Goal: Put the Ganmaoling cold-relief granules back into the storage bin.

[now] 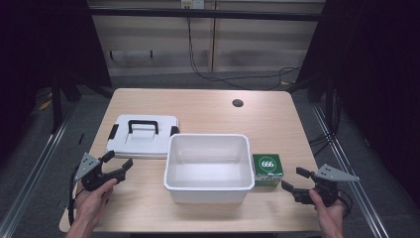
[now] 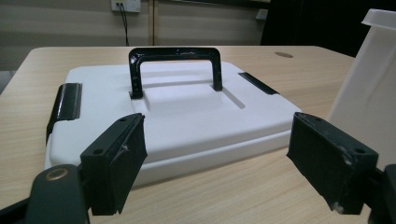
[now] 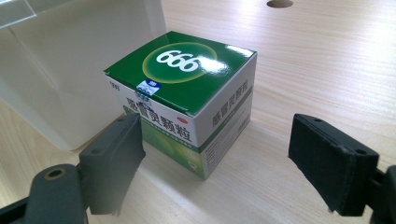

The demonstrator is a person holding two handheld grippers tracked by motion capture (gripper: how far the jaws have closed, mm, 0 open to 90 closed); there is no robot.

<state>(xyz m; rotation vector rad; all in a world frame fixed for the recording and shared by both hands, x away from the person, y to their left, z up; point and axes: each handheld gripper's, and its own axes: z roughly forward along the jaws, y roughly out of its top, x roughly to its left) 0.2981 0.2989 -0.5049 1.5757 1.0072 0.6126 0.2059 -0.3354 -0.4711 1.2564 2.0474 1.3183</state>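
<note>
Two black fingers of the right gripper spread wide, empty, near a green-and-white cardboard box marked "666". Box standing on pale wooden counter, just beside a white plastic tub.

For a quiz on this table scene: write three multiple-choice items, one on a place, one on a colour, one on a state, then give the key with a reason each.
1. Where does the green box stand?
A. inside the white bin
B. on the table, beside the white bin's right wall
C. on top of the white lid

2. What colour is the handle on the white lid?
A. black
B. red
C. white

3. How is the right hand-held gripper set?
A. shut on the green box
B. shut on nothing
C. open, jaws apart

Key:
1 B: in the high view the box sits on the tabletop just to the right of the white bin.
2 A: the left gripper view shows a glossy black handle rising from the lid.
3 C: the right gripper view shows both jaws spread wide and short of the box.
</note>
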